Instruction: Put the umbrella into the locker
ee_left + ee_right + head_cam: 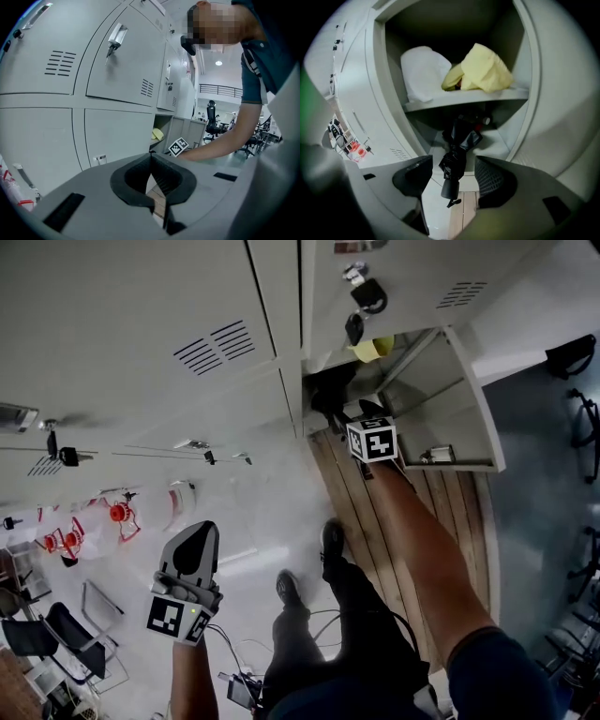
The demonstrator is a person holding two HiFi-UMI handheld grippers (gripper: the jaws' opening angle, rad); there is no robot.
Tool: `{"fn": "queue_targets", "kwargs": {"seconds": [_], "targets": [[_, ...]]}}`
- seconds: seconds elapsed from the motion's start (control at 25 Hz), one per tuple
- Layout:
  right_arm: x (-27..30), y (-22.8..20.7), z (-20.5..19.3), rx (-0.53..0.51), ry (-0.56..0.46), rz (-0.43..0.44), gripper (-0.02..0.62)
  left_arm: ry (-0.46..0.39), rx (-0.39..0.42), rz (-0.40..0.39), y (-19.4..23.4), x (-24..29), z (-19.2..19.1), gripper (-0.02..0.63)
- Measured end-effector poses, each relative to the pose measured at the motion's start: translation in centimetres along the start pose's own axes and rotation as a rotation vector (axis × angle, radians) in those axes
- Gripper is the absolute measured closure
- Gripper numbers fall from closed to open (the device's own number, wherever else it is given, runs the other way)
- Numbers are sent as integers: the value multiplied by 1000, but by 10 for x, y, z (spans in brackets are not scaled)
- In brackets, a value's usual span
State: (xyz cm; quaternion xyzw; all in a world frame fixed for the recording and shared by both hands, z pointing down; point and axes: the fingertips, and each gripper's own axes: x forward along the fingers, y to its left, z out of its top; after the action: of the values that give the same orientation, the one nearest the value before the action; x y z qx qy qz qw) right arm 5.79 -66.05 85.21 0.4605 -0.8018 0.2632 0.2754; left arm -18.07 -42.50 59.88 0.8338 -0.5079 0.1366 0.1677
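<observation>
The black umbrella [457, 154] lies low in the open locker [526, 70], under a shelf [487, 97] with a yellow cloth [485, 72]. The right gripper [452, 165] has its fingers wide apart (holding nothing). The left gripper [152, 171] has its fingers closed and empty.

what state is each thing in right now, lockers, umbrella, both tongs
locker door, open
umbrella, folded, lying in the bottom compartment, handle end at the front edge
left tongs, shut, empty
right tongs, open, not gripping the umbrella
neighbouring locker door, shut

Dim cool light, fisheye warp, dark corners
</observation>
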Motion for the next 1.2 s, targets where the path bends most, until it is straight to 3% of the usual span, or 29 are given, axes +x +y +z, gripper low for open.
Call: {"fn": "queue_targets", "kwargs": {"seconds": [0.28, 0.44, 0.64, 1.0, 1.2], "targets": [[-97, 29, 32, -20, -95, -24, 342, -52, 24, -11, -8, -43, 52, 588], [-154, 48, 46, -29, -146, -51, 459, -74, 40, -15, -13, -71, 77, 588], [-226, 87, 66, -41, -201, -30, 516, -106, 63, -4, -15, -111, 111, 588], [-353, 184, 113, -72, -343, 39, 534, -164, 109, 25, -4, -197, 154, 588], [-419, 242, 136, -152, -393, 85, 535, -183, 135, 46, -3, -250, 171, 588]]}}
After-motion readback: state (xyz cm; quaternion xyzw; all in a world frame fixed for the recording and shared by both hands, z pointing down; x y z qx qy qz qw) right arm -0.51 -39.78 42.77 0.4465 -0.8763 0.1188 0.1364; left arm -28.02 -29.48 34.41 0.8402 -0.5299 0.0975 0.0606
